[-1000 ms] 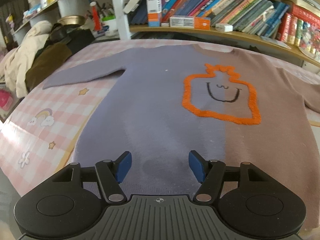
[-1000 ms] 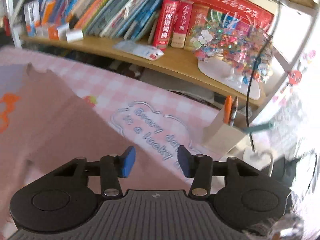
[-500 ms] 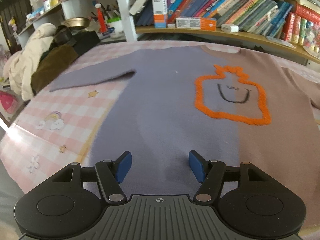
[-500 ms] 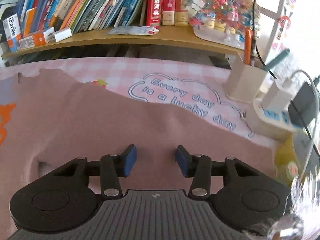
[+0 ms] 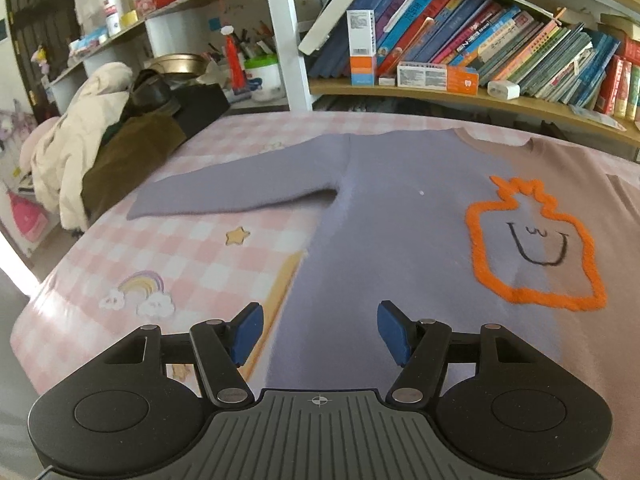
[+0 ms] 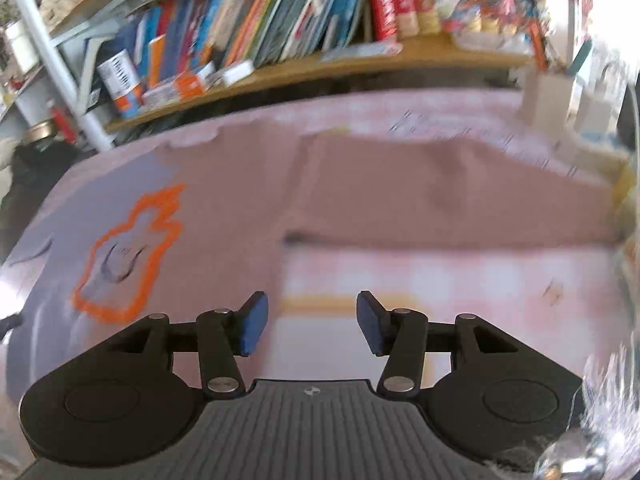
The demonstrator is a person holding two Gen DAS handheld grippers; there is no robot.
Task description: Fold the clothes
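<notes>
Sweater (image 5: pixel 392 216) spread flat on the table (image 5: pixel 192 248) for folding; left claw (image 5: pixel 319 334) and right claw (image 6: pixel 308 322), both apart and empty, hover at its six-o'clock hem.

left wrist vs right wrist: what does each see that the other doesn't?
Left wrist only: the sweater's purple sleeve spread on the checked cloth, the star and rainbow prints, and the pile of clothes at far left.

Right wrist only: the brown sleeve lying across the cloth and the white holder at the table's far right. This view is blurred.

Both: the sweater lying flat with its orange outline, the bookshelf, and an open, empty gripper, left and right.
</notes>
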